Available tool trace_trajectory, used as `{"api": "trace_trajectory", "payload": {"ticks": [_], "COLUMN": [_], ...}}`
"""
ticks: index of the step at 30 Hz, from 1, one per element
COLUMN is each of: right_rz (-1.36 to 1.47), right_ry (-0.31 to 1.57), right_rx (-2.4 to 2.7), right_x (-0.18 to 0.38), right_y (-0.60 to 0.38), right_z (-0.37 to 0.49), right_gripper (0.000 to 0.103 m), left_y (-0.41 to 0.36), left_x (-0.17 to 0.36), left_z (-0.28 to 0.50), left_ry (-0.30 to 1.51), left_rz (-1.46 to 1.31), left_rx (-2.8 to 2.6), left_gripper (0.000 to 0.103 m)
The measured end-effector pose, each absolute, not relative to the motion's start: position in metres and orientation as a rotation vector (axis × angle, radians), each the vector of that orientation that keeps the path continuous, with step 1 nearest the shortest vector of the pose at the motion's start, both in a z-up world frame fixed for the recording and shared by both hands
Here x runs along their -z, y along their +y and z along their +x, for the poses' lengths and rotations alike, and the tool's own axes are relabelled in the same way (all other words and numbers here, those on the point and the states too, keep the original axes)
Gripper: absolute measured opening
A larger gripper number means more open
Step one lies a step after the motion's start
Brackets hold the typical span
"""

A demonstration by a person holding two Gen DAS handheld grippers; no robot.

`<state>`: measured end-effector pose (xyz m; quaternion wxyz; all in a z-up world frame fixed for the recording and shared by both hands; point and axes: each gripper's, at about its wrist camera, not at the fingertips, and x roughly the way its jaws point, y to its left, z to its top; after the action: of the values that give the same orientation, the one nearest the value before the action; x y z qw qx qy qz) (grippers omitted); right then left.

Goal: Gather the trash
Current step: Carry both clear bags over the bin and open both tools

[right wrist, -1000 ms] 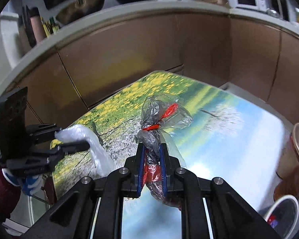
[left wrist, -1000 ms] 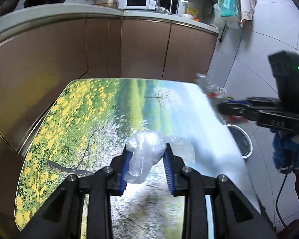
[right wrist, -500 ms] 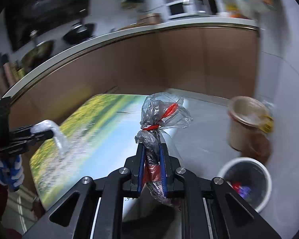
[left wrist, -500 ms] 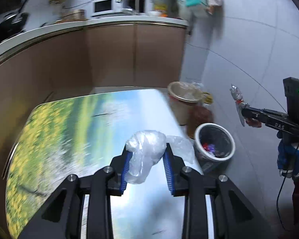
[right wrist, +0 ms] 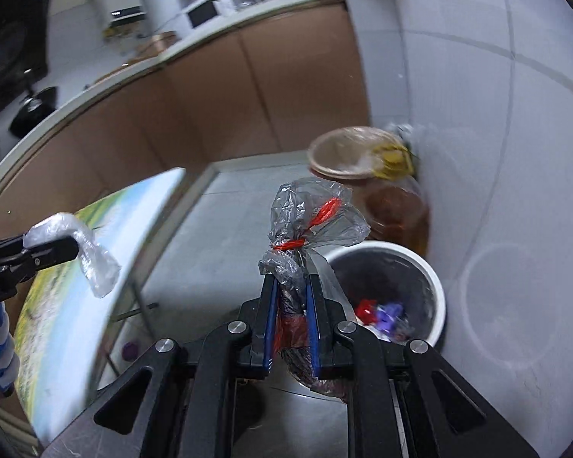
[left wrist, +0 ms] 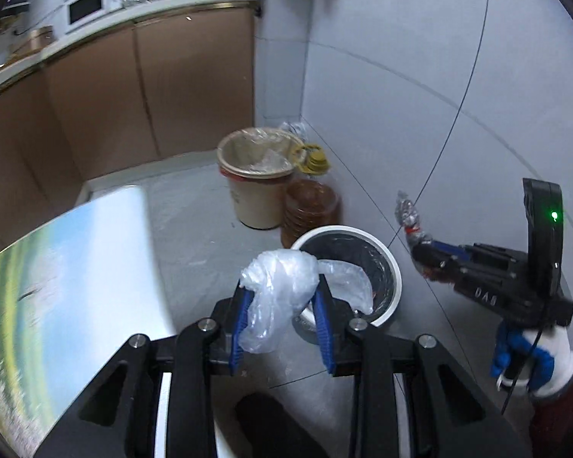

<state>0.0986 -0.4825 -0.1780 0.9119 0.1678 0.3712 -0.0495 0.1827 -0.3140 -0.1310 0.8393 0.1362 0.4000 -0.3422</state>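
The printed table top (left wrist: 76, 267) smears into streaks at the left wrist view's edge, its far side cut off. Crumpled clear plastic (left wrist: 282, 286) hides part of the white bin's (left wrist: 386, 255) rim and contents. In the right wrist view, the tan bucket (right wrist: 343, 152) and amber container (right wrist: 401, 213) blur together (countertop items too small to tell).

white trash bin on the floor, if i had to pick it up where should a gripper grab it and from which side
Probably the rim of the white trash bin, from straight above, one finger inside and one outside. It stands upright and open-topped, and the body looks too wide to span. Take the side facing the open floor: the amber jug sits close behind it and the wall is near.
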Motion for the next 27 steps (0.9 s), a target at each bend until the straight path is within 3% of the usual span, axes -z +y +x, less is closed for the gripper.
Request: {"api": "trace_trajectory", "payload": {"ticks": [9, 27], "right_rz": [0.416, 0.452], "right_ry": [0.818, 0.892], "right_rx": [0.158, 0.203], "right_x": [0.23, 0.293], "right_y": [-0.52, -0.538], "right_z": [0.13, 0.154], "right_gripper": [0.015, 0.016], "left_y": [-0.392, -0.434], "left_x": [0.183, 0.224], "left_z": [0.204, 0.212], "left_ry": [0.858, 0.856], "left_rz": [0.375, 0.441], "left_rx": [0.713, 0.705], "left_gripper": [0.029, 0.029]}}
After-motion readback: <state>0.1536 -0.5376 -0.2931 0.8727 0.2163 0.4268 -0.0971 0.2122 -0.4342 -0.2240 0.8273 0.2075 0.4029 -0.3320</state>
